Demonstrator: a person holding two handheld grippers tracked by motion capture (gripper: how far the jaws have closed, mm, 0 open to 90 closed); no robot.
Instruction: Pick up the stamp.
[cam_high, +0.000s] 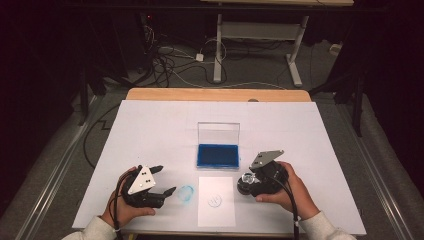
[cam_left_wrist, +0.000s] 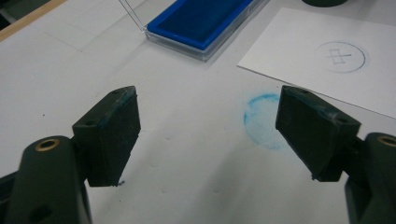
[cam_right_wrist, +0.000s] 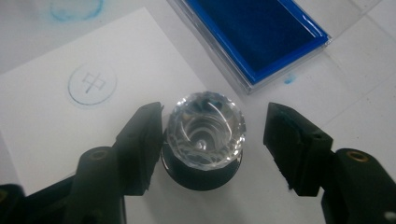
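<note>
From my seat at the controls, the ink pad (cam_high: 218, 155) lies in its open case at the middle of the table (cam_high: 150, 125), lid standing behind it, and the paper card (cam_high: 216, 201) lies just in front of it, nearer the person. I see the stamp (cam_right_wrist: 205, 135) standing on the table just right of the card, between the 2 jaws of the right gripper (cam_right_wrist: 212, 140), 1 jaw against it and the other apart. An ink smudge (cam_high: 186, 193) sits on the table just left of the card, with the left gripper (cam_high: 166, 180) beside it.
</note>
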